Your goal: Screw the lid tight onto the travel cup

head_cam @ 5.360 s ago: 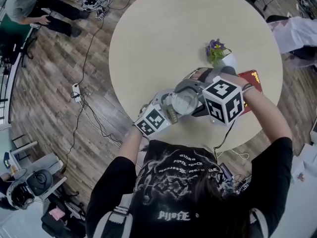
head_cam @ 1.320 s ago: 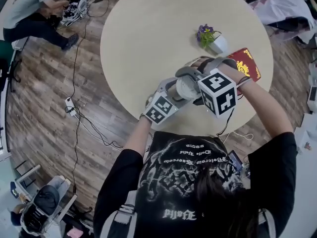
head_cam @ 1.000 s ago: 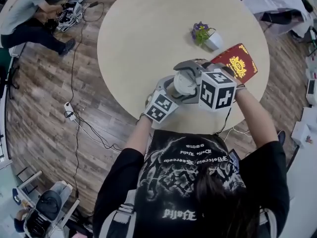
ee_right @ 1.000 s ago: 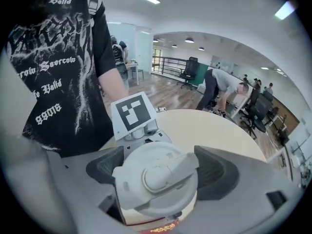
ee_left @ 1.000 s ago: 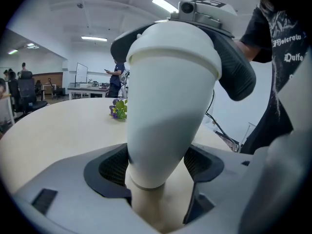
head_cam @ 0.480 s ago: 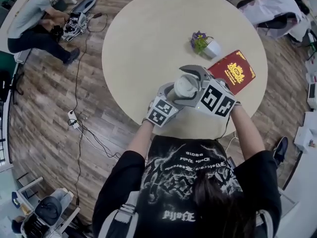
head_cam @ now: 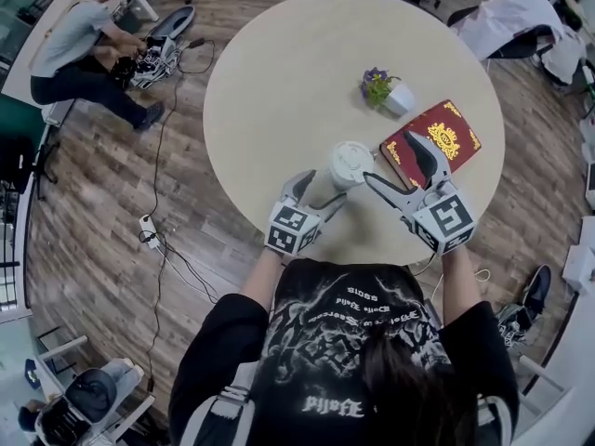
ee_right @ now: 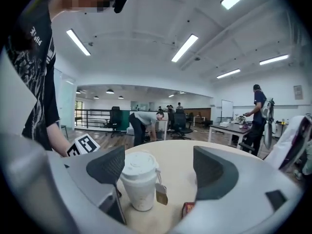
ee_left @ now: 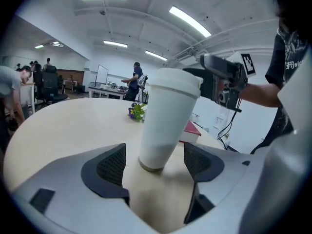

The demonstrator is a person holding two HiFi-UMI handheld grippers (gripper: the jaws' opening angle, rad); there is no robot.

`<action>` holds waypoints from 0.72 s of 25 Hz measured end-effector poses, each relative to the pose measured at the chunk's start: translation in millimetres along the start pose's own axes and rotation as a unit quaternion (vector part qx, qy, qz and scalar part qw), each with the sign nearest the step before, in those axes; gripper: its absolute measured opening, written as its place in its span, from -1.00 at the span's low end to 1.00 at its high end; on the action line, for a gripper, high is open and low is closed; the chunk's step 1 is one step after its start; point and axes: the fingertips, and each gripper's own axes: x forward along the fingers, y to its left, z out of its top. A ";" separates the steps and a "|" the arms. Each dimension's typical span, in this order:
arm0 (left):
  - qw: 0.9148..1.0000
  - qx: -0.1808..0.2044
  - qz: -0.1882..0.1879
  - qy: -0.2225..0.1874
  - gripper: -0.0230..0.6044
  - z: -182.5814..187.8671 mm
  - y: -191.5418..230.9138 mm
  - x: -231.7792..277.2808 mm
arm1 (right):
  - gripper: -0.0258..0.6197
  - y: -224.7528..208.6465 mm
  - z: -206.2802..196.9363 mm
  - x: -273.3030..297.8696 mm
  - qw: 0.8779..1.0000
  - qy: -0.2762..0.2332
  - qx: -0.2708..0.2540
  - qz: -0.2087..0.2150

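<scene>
The white travel cup (head_cam: 350, 163) stands upright on the round table (head_cam: 279, 91) with its white lid on top. In the left gripper view the cup (ee_left: 165, 116) rises just beyond the open fingers, untouched. My left gripper (head_cam: 321, 190) is open, just left of the cup and nearer to me. My right gripper (head_cam: 395, 163) is open too, to the cup's right, over the near edge of the book. In the right gripper view the cup (ee_right: 140, 179) sits ahead at the left, a small tag (ee_right: 161, 194) hanging at its side.
A red book (head_cam: 437, 142) lies right of the cup. A small potted flower (head_cam: 386, 89) stands behind it. The table's near edge is close to both grippers. A person (head_cam: 79, 49) crouches on the floor at far left among cables.
Both grippers held the cup, the right one around the lid. Now both have let go, opened and drawn back toward me; the cup stands alone.
</scene>
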 end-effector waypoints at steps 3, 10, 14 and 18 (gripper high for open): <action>0.999 -0.002 0.023 -0.034 0.28 8.1 -2.5 -19.8 | 0.45 -2.6 -31.0 -21.0 0.999 0.004 0.023 -0.047; 0.995 -0.019 0.050 -0.085 0.28 12.0 -15.1 -57.9 | 0.44 24.4 -123.2 -53.3 0.986 0.054 0.107 -0.119; 0.995 -0.015 0.051 -0.080 0.28 -3.0 -26.2 -68.4 | 0.43 45.9 -159.7 -63.9 0.980 0.087 0.126 -0.130; 0.995 -0.018 0.054 -0.082 0.28 -7.8 -28.4 -73.1 | 0.43 51.7 -158.8 -65.1 0.981 0.085 0.113 -0.132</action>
